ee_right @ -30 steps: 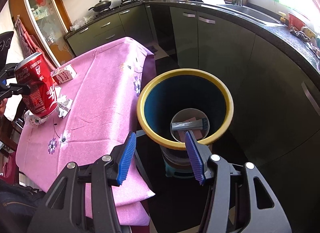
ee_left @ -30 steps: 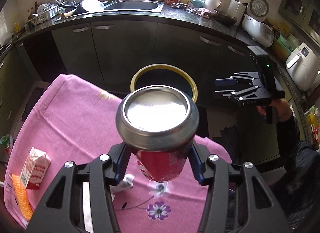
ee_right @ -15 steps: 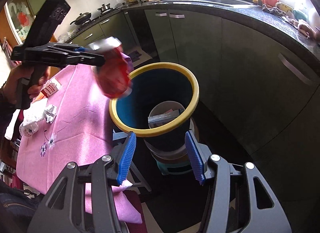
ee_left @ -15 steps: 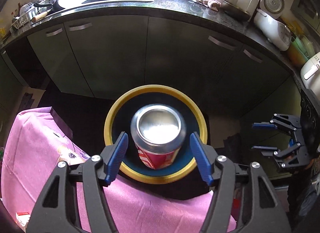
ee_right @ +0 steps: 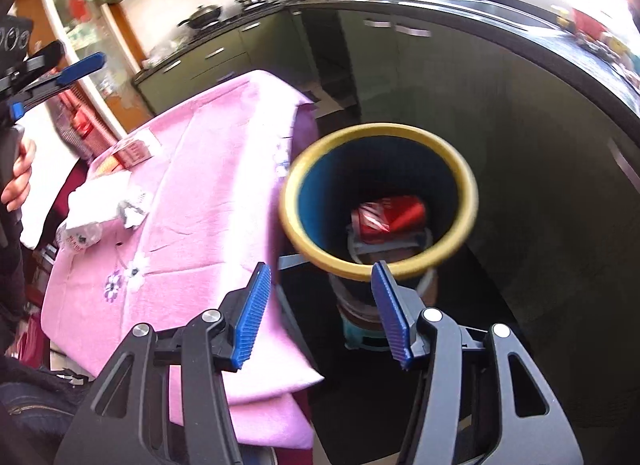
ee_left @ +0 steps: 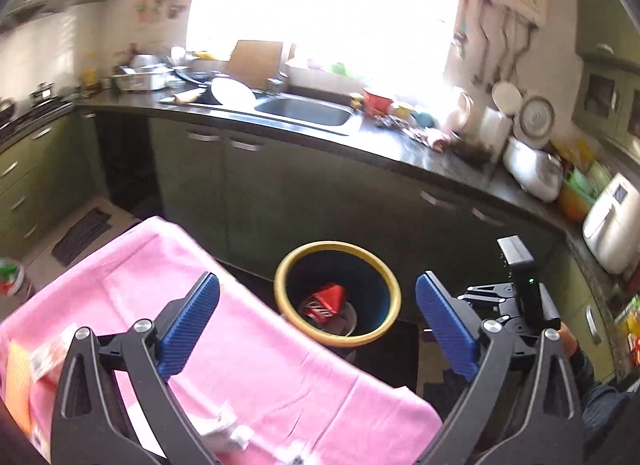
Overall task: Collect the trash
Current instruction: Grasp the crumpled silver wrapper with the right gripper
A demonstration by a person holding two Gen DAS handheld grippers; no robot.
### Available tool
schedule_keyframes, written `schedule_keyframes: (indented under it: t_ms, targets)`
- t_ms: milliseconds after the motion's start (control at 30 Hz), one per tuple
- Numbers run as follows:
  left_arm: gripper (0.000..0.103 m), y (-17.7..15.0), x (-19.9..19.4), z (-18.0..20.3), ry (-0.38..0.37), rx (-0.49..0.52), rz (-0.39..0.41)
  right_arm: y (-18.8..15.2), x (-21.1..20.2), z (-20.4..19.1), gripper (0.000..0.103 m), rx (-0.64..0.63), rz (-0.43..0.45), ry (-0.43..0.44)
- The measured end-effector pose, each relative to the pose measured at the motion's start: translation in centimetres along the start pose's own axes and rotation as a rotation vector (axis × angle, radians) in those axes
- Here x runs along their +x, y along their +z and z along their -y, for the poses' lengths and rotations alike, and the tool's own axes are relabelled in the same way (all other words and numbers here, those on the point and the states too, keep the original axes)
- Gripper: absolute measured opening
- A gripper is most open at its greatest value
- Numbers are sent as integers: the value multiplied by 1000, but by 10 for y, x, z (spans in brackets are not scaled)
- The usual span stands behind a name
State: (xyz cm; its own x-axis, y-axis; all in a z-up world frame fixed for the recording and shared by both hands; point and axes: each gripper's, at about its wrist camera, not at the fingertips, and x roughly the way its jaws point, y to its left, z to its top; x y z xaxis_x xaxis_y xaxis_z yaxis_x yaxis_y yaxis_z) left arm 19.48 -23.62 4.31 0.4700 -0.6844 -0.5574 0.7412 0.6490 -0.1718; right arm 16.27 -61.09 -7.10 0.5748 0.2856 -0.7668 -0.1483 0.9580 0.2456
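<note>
Jaws of the left gripper (ee_left: 318, 325) are being spread to their widest and nothing is held between them, whereas a second ago the red can (ee_right: 387, 218) was clamped there above the table (ee_left: 256, 349). That can is now seen lying on its side at the bottom of the bin (ee_right: 466, 181), on top of what seems to be a cup and a flat wrapper, though blur makes those hard to tell. One piece of trash can therefore be counted as collected, and the left gripper is freed for another. Jaws of the right gripper (ee_right: 318, 315) are being eased slightly apart at a middling width, with nothing gripped; it is held above the near rim of the bin as before. More trash is left on the pink cloth: a small carton (ee_right: 130, 151) near the far edge and crumpled paper (ee_right: 94, 217) nearer the person's hand (ee_right: 18, 181), so the task is judged only partly done
</note>
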Motion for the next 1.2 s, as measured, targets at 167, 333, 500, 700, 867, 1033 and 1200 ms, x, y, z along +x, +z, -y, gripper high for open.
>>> schedule_keyframes:
  t_ms: [167, 333, 500, 700, 867, 1033, 1200]
  targets:
    - [96, -47, -76, -38, 97, -120, 76, 26, 34, -74, 60, -191, -46, 112]
    - [96, -88, -125, -64, 197, -159, 104, 47, 68, -162, 65, -507, -77, 177]
    - [96, -120, -154, -80, 209, -207, 101, 58, 97, -233, 65, -775, -126, 220]
    - [96, -137, -166, -77, 231, -233, 121, 62, 135, -265, 65, -939, -240, 223]
    - [96, -147, -170, -76, 223, -239, 124, 60, 171, -266, 59, -991, -331, 167]
    - [96, -151, -167, -80, 218, -246, 114, 64, 187, -266, 54, -990, -363, 172]
    - [96, -153, -166, -83, 214, -256, 116, 66, 187, -266, 38, -974, -360, 170]
